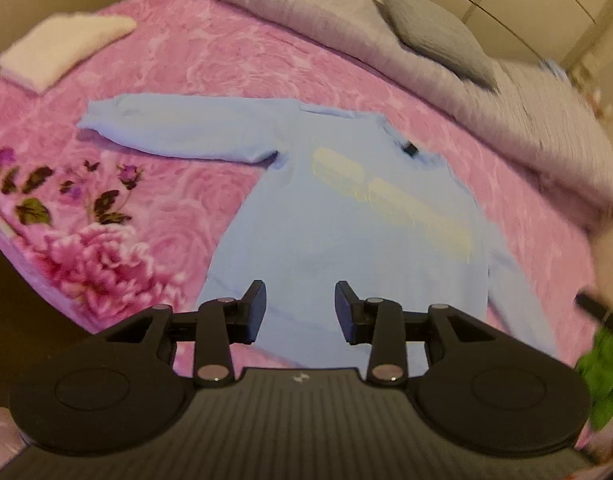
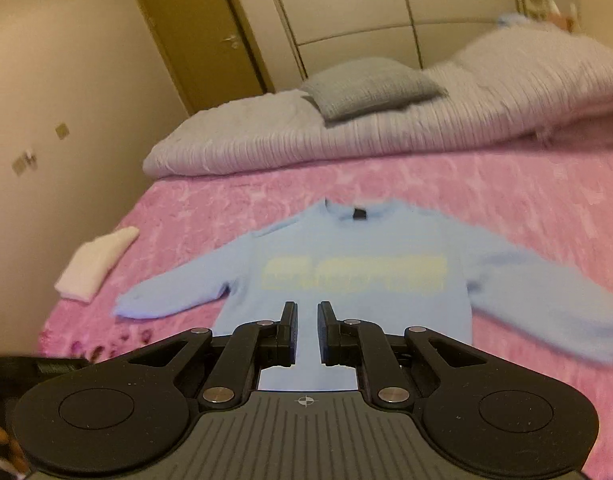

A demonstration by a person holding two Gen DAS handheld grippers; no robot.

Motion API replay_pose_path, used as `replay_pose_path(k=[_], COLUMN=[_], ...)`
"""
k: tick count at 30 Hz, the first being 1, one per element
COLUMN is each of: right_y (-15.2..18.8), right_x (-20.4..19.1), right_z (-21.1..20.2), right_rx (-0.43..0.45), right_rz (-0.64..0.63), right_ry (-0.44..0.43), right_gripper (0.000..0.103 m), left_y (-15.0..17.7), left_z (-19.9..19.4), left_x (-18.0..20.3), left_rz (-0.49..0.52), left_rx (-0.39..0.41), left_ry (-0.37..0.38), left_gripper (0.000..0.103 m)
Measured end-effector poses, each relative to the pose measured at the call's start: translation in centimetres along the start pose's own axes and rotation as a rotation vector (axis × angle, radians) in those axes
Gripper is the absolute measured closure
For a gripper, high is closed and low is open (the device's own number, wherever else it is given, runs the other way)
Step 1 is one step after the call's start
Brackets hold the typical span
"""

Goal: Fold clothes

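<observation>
A light blue sweater (image 1: 346, 216) with pale yellow lettering lies flat, front up, on the pink bedspread (image 1: 194, 72), both sleeves spread out. It also shows in the right wrist view (image 2: 358, 276). My left gripper (image 1: 300, 308) is open and empty, hovering above the sweater's bottom hem. My right gripper (image 2: 307, 330) has its jaws a narrow gap apart and empty, above the middle of the hem. Both views are motion-blurred.
A folded white garment (image 1: 62, 50) lies at the bed's far left, also in the right wrist view (image 2: 96, 264). A grey blanket (image 2: 346, 136) and grey pillow (image 2: 370, 84) lie at the head. A door (image 2: 194, 32) and wardrobe stand behind. Something green (image 1: 602, 376) is at the right edge.
</observation>
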State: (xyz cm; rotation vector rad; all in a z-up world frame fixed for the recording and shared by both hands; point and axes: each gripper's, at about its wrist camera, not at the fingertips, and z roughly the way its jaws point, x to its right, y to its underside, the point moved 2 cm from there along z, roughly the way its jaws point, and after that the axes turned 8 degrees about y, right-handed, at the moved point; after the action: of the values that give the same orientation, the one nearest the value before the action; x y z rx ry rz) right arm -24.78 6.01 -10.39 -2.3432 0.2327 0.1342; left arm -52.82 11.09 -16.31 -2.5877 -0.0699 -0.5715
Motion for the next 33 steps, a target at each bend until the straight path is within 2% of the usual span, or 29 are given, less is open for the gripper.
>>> replay_pose_path(k=[2,4,7,12,16,19,20,25,30,32,33], right_y=[-0.8,-1.4,-2.0,-2.4,-2.2,-1.7,-1.4,-0.1,1.0,1.4,1.6], right_x=[-1.0,-1.7,-2.6,-3.7,-4.3,-4.1,-4.0,-3.1,-1.6,-0.8,-0.4], right_z=[3.2,6.4,11.1,18.3,22.9,24.9,25.6,26.8,27.4,27.4,27.4], right_rx=[-0.074,-0.154,-0.225,-0.309,-0.343,-0.365,-0.375,-0.417,-0.449,-0.455,-0.457], right_rz=[-0.033,-0.013,0.065,0.154,0.206,0.259,0.275,0.286,0.305,0.318,0.324], right_ry=[0.039,0.058,0.075,0.102,0.138,0.156,0.159,0.200,0.221,0.223,0.225], right_gripper=[0.092,0.092,0.092,0.092,0.092,0.092,0.092,0.092,0.092,0.092,0.092], left_y=[-1.9,-3.9,-6.6,-9.8,-11.4,-11.7,-11.7,-11.5,-11.6,-11.9,-12.3], left_z=[1.8,3.7,6.6,10.3,12.5,13.7,13.9,15.5,16.7,17.0,17.0], left_x=[-2.3,-4.9,-9.2,-16.5,-22.7,-26.8,-27.9,-31.5,-32.7,-32.7,-32.3], left_rz=[-0.059,-0.125,-0.231,-0.384,-0.555,-0.711,-0.770,-0.937,-0.940,-0.922,-0.881], left_rx=[-0.005,-0.013,-0.020,0.031,0.105,0.187,0.222,0.363,0.435,0.480,0.489], left_ry=[0.008,0.012,-0.002,-0.060,-0.085,-0.070,-0.056,-0.035,-0.048,-0.039,-0.040], left_gripper=[0.068,0.068,0.068,0.067,0.066,0.066,0.066,0.064,0.064,0.073,0.079])
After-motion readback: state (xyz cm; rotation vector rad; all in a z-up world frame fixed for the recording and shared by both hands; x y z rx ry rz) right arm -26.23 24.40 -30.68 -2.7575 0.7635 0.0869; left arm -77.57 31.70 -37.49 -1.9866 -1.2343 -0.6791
